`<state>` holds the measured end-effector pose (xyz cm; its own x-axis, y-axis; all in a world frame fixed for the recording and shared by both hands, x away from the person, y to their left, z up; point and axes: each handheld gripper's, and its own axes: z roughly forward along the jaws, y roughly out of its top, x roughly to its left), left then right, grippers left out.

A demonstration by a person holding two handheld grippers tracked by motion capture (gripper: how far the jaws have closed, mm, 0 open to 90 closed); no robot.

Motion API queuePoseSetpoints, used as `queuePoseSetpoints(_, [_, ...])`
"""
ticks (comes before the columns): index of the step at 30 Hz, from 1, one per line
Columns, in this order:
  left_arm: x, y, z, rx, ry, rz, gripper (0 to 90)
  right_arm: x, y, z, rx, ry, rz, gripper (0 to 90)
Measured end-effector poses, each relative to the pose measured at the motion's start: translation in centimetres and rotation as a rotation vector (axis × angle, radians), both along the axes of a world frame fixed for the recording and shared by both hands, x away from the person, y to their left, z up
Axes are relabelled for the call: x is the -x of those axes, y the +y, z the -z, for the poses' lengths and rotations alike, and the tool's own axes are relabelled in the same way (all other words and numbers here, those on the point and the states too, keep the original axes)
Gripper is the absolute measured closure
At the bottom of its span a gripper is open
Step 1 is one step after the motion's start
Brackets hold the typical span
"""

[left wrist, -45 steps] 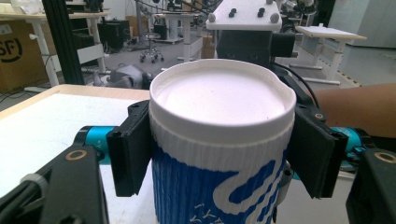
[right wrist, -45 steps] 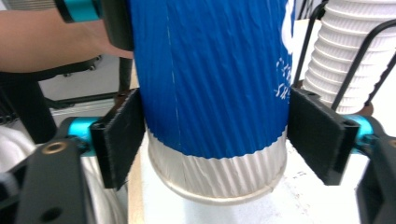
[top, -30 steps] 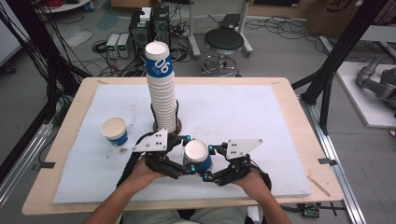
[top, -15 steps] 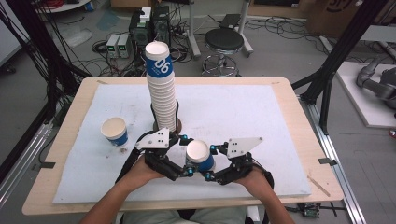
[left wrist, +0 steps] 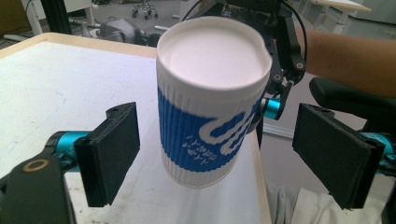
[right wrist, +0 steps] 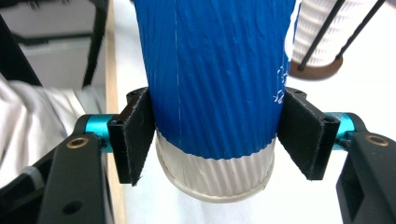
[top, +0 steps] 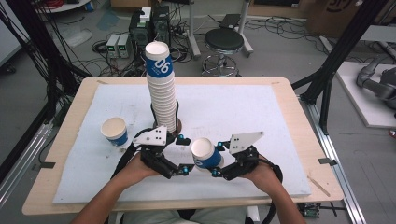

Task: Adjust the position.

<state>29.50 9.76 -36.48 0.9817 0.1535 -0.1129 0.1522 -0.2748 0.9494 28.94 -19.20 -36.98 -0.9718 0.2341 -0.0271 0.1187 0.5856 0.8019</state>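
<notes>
White mat on the desk point(top: 261, 112): you're pinching the blue cup point(top: 206, 154) with the right tool point(top: 215, 163), jaws just closing, while the left tool point(top: 183, 154) is standing spread beside it, freeing the cup from the stack point(top: 163, 93).

- A bench point(top: 289, 100) with a pale wooden top takes up the middle of the high view, its bare wood showing as a border on all sides.
- A white sheet point(top: 243, 112) lies flat on it, covering nearly the whole top.
- A tall stack of cups point(top: 162, 88) stands upright on the sheet, left of centre, in a round stand with thin black rods.
- A single cup point(top: 115, 131) stands upright at centre left, apart from the stack.
</notes>
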Motion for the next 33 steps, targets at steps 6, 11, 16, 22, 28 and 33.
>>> queuePoseSetpoints(6, [-0.4,0.2,-0.9,-0.032,-0.011,-0.008,14.9,-0.4,0.8,-0.9,0.123,-0.015,-0.032,32.4])
queuePoseSetpoints(11, [-0.5,0.0,-1.3,-0.069,-0.01,0.018,14.9,-0.5,1.5,-1.6,0.217,-0.025,-0.063,32.6])
queuePoseSetpoints(16, [-0.6,-0.4,-1.2,-0.095,-0.004,0.022,15.0,-0.8,2.1,-2.0,0.287,-0.021,-0.077,32.6])
queuePoseSetpoints(22, [-0.8,-1.3,-1.0,-0.127,0.007,0.03,15.0,-0.8,2.8,-2.3,0.344,-0.027,-0.095,32.6])
queuePoseSetpoints(28, [-1.0,-2.3,-0.9,-0.174,-0.003,0.053,15.2,-0.8,3.5,-2.4,0.373,-0.023,-0.114,32.4])
queuePoseSetpoints(33, [-1.2,-2.7,-0.4,-0.215,0.012,0.072,24.1,-0.7,3.9,-2.2,0.39,-0.02,-0.131,32.3])
